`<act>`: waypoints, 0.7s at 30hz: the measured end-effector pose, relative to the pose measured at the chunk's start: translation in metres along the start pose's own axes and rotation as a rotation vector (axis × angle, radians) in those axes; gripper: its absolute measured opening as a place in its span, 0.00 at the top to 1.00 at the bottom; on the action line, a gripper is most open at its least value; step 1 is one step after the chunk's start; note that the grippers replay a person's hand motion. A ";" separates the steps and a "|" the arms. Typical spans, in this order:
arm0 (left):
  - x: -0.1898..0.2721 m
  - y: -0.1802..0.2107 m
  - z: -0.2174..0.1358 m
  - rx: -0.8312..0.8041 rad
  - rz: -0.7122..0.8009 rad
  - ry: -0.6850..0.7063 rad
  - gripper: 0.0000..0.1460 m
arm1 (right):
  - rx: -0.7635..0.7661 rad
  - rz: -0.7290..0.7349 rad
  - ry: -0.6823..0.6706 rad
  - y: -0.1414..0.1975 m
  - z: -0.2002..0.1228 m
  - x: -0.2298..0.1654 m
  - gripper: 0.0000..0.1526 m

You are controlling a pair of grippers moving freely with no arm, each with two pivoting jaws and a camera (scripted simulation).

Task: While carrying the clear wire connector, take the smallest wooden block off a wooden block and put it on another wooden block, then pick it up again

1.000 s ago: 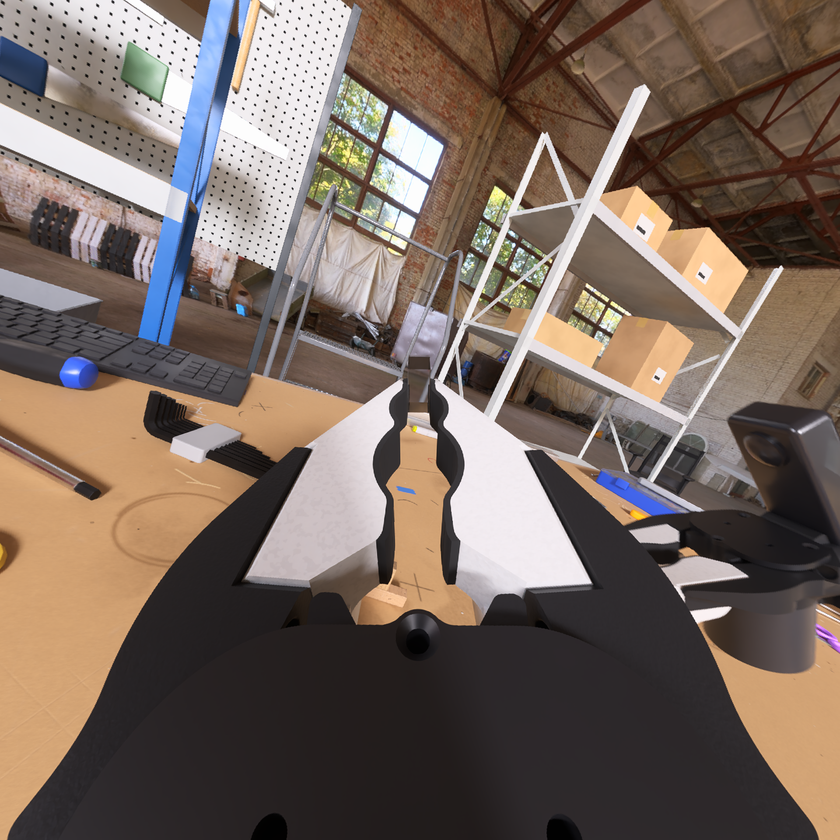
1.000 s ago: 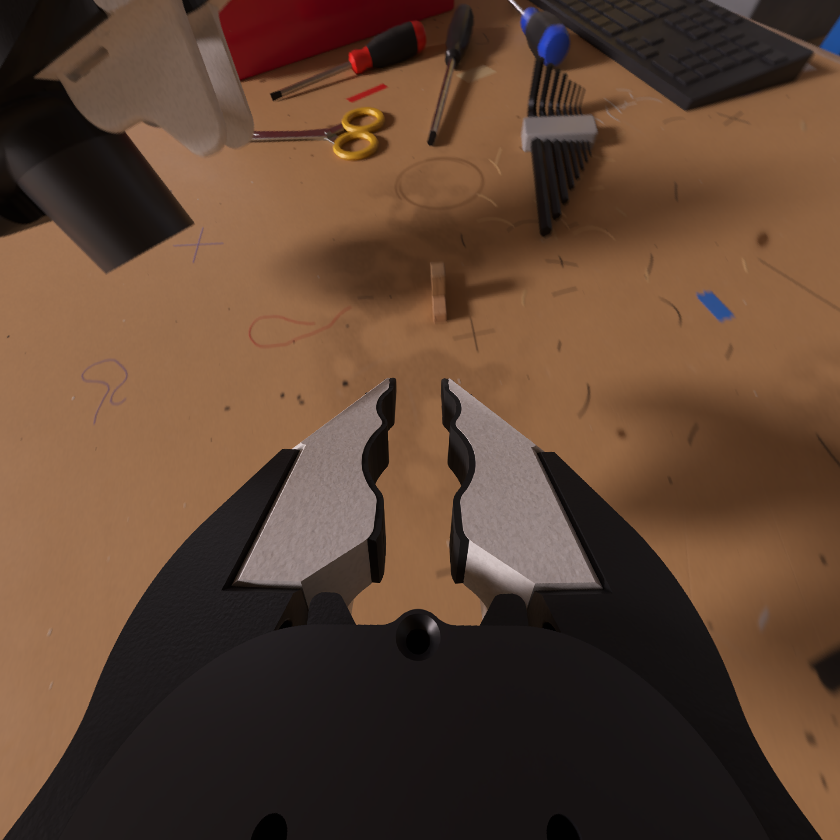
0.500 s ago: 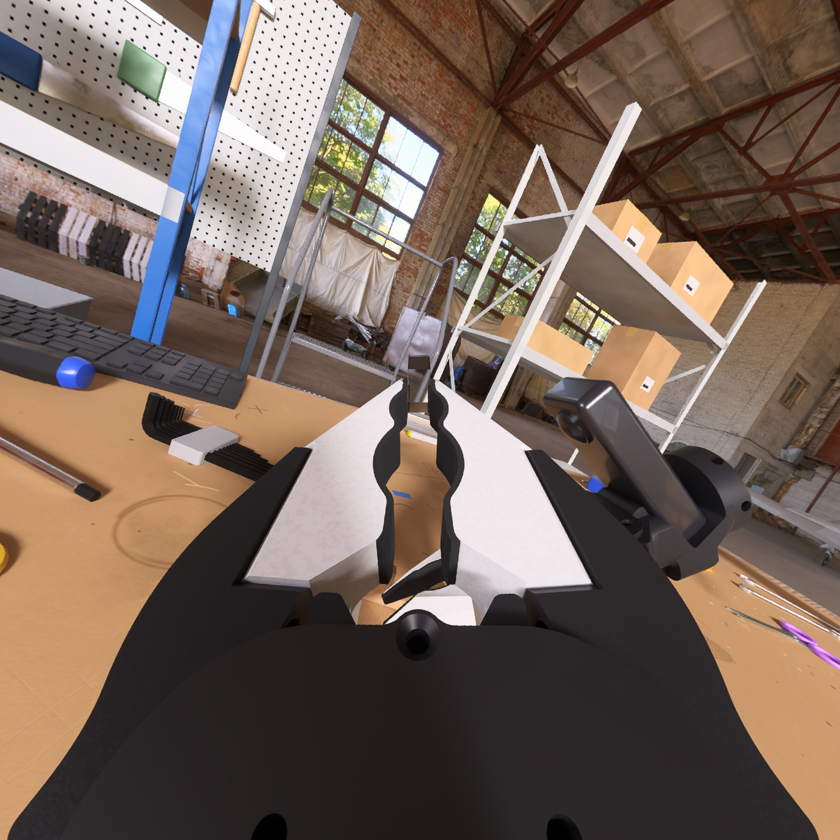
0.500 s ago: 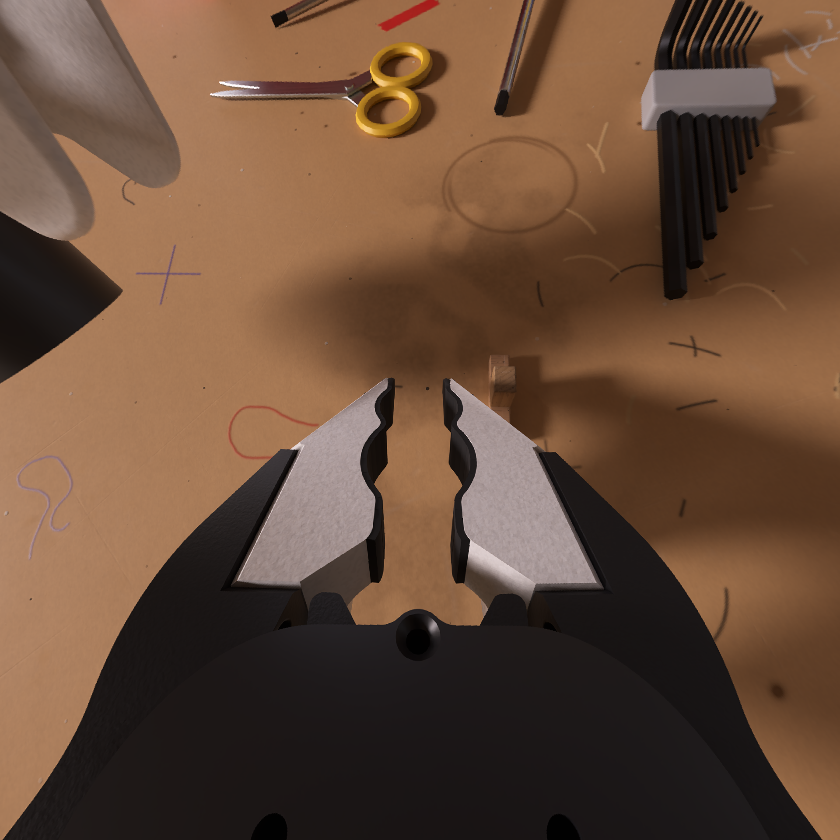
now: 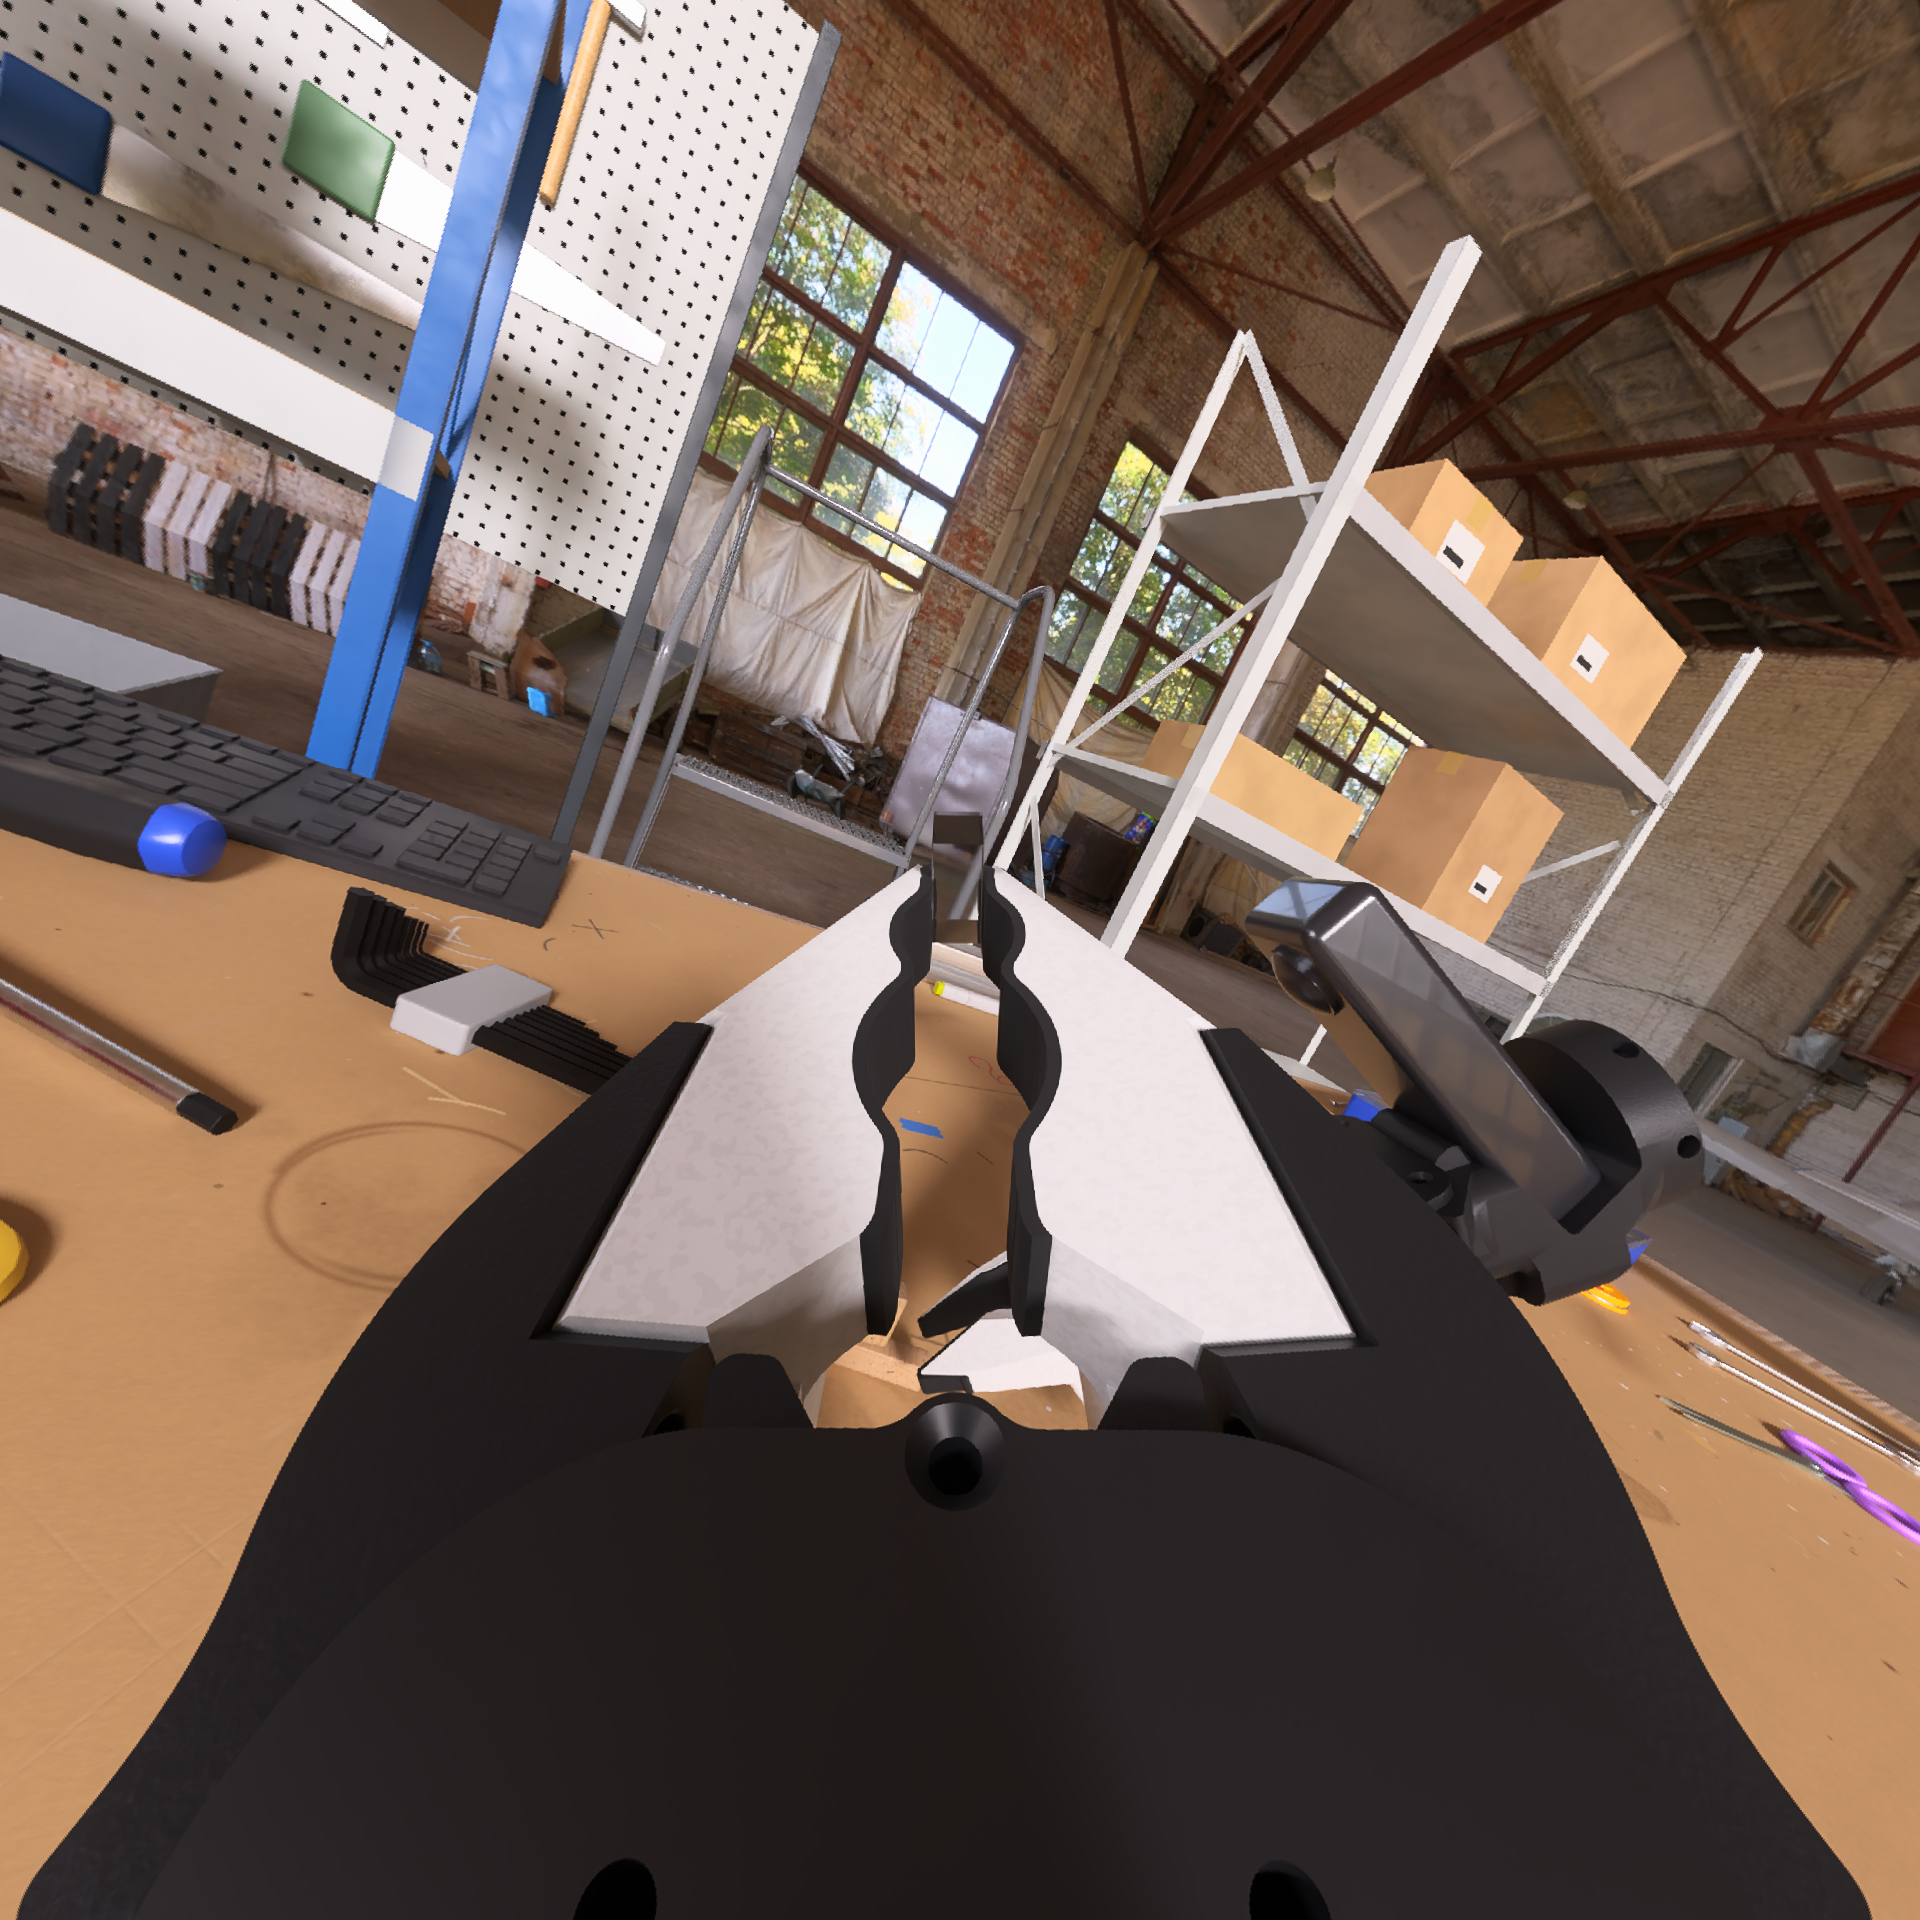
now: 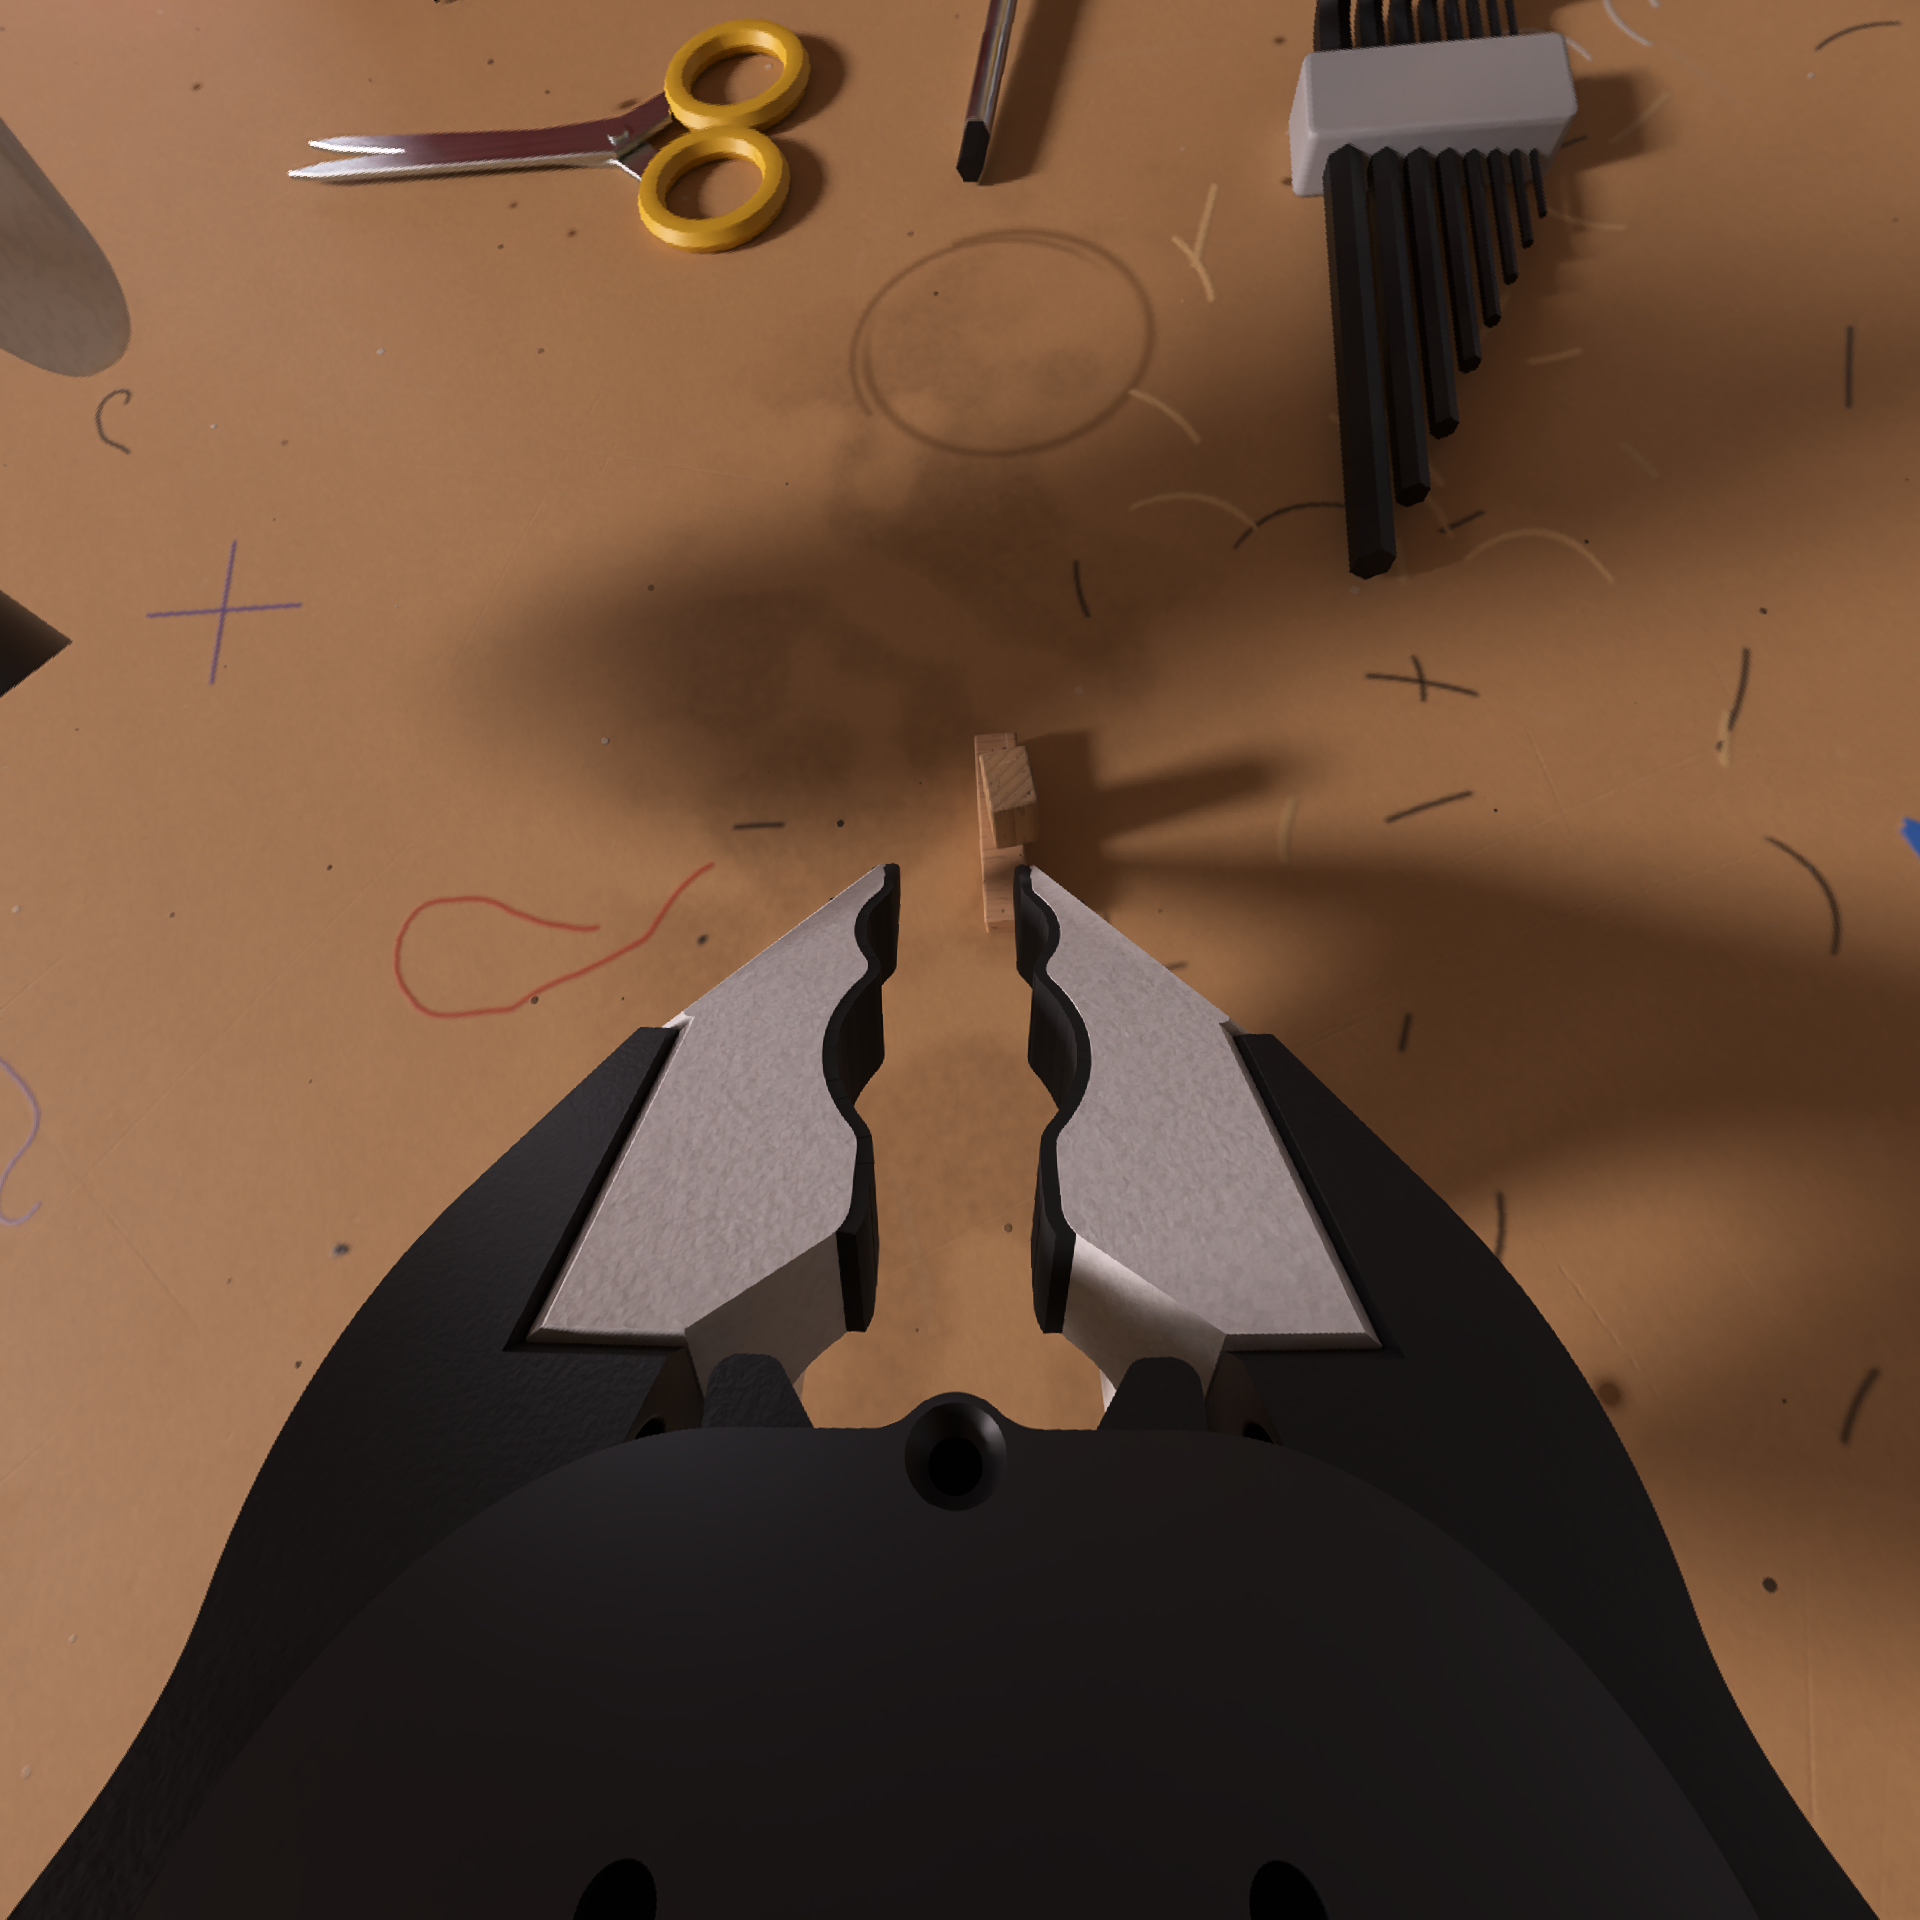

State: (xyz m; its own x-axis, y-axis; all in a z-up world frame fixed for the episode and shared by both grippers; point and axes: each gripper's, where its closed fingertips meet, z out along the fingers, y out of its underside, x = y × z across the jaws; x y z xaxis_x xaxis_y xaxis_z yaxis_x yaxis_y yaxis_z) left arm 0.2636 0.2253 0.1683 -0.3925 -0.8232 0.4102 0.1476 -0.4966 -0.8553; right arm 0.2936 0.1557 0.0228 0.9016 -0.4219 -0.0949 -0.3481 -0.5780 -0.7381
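My left gripper (image 5: 956,896) is shut on the clear wire connector (image 5: 957,868), a small see-through piece pinched at its fingertips above the table. My right gripper (image 6: 956,883) is open and empty, pointing down at the brown table. Just ahead of its right fingertip, the smallest wooden block (image 6: 1007,794) sits on top of a thin flat wooden block (image 6: 996,906). In the left wrist view the right gripper's body (image 5: 1475,1101) is at the right, with its fingertips reaching under my left gripper next to a wooden block (image 5: 868,1382).
Yellow-handled scissors (image 6: 634,140), a screwdriver tip (image 6: 985,99) and a black hex key set (image 6: 1423,270) lie beyond the blocks. A keyboard (image 5: 270,795) and a blue-handled screwdriver (image 5: 179,840) lie far left. Purple-handled scissors (image 5: 1855,1481) lie at right. A left gripper finger (image 6: 47,281) hangs at upper left.
My right gripper has come lower and closer to the stacked blocks, which now lie just ahead of its right fingertip. It stays open. The left gripper has kept still with the connector.
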 end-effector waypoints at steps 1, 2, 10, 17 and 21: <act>0.000 0.000 0.000 -0.001 0.001 0.000 0.95 | -0.001 -0.001 0.000 -0.001 0.001 0.000 0.86; 0.000 0.000 0.000 -0.001 0.001 0.000 0.95 | -0.001 -0.001 -0.001 -0.001 0.002 0.001 0.86; 0.000 0.000 0.000 0.001 0.000 -0.001 0.95 | -0.006 -0.003 -0.001 -0.006 0.013 0.005 0.85; -0.001 -0.001 0.000 0.004 -0.004 -0.002 0.95 | -0.010 -0.074 0.038 -0.011 0.019 0.010 0.88; 0.000 0.000 0.000 0.004 -0.006 -0.001 0.95 | -0.014 -0.099 0.023 -0.010 0.018 0.007 0.94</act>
State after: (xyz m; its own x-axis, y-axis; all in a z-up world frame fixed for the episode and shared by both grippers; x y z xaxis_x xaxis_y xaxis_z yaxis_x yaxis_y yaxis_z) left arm 0.2637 0.2251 0.1686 -0.3925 -0.8206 0.4153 0.1492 -0.5024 -0.8517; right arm 0.3080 0.1709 0.0172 0.9257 -0.3781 -0.0066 -0.2614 -0.6272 -0.7337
